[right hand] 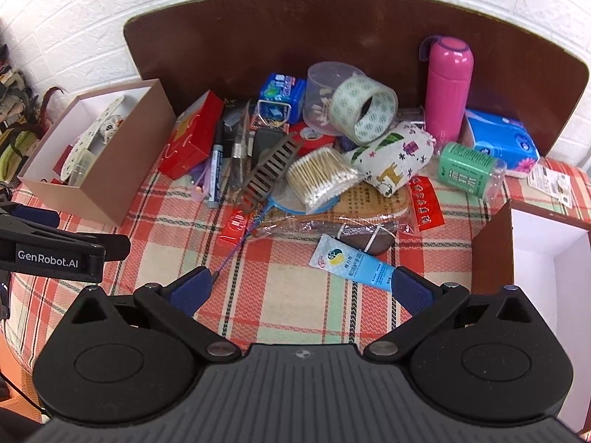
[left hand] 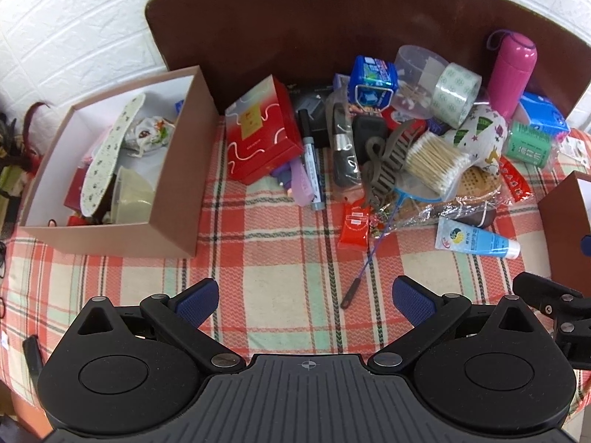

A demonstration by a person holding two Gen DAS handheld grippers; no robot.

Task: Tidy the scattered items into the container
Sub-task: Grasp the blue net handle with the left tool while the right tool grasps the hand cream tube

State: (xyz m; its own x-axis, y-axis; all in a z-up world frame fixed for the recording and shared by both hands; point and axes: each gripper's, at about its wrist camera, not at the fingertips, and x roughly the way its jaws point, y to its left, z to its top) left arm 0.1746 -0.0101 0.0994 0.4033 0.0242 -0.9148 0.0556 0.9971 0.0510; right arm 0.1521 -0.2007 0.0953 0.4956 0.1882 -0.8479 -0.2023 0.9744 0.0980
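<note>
A heap of scattered items lies on the plaid tablecloth point(left hand: 258, 265): a red box point(left hand: 258, 136), a marker point(left hand: 309, 155), cotton swabs point(left hand: 434, 160), a tape roll point(left hand: 456, 92), a pink bottle point(left hand: 511, 70) and a blue tube point(left hand: 476, 238). A brown box point(left hand: 110, 170) at left holds an insole and a cup. My left gripper point(left hand: 304, 301) is open above bare cloth, short of the heap. My right gripper point(right hand: 301, 288) is open too, its right fingertip beside the blue tube point(right hand: 351, 258). A second brown box point(right hand: 546, 254) stands at right.
A brown board point(left hand: 332, 29) stands behind the heap against a white brick wall. A blue tissue pack point(right hand: 498, 140) and a green jar point(right hand: 467, 170) lie at the right. Bags sit off the table's left edge point(right hand: 14, 125). The other gripper's body point(right hand: 55, 251) shows at the left.
</note>
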